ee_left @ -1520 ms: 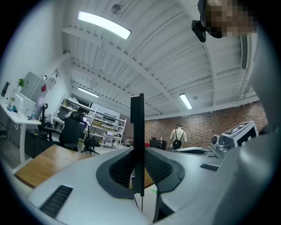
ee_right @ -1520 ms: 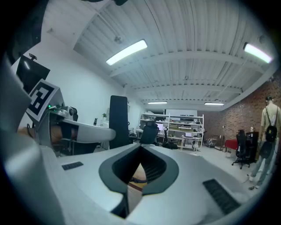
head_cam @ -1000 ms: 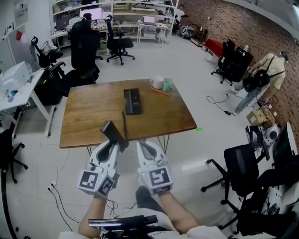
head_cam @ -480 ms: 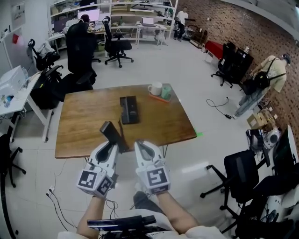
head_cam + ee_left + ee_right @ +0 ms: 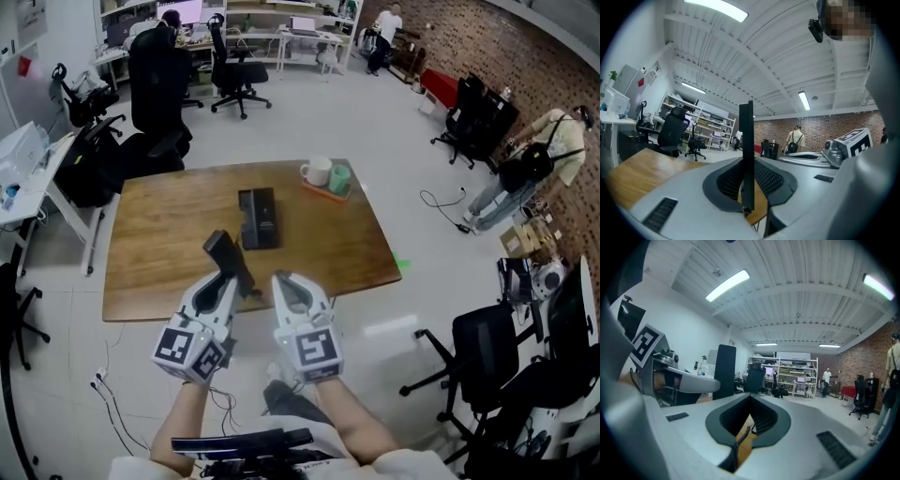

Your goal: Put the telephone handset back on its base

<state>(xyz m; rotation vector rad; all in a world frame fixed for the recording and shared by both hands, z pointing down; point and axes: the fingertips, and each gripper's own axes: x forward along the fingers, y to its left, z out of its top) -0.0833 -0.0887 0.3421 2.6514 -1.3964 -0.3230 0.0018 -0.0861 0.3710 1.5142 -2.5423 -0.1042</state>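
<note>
Head view shows the left tool [image 5: 232, 279] clamping the handset [image 5: 223, 251], right tool [image 5: 286, 281] closed empty: lower it lengthwise, flat, onto the base [image 5: 259, 217].

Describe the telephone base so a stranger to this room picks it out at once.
A wooden table stands in the middle of the office floor. Near its centre lies the telephone base, apart from the white mug and green cup at the far right edge. It is the only flat, black oblong lying on it.
</note>
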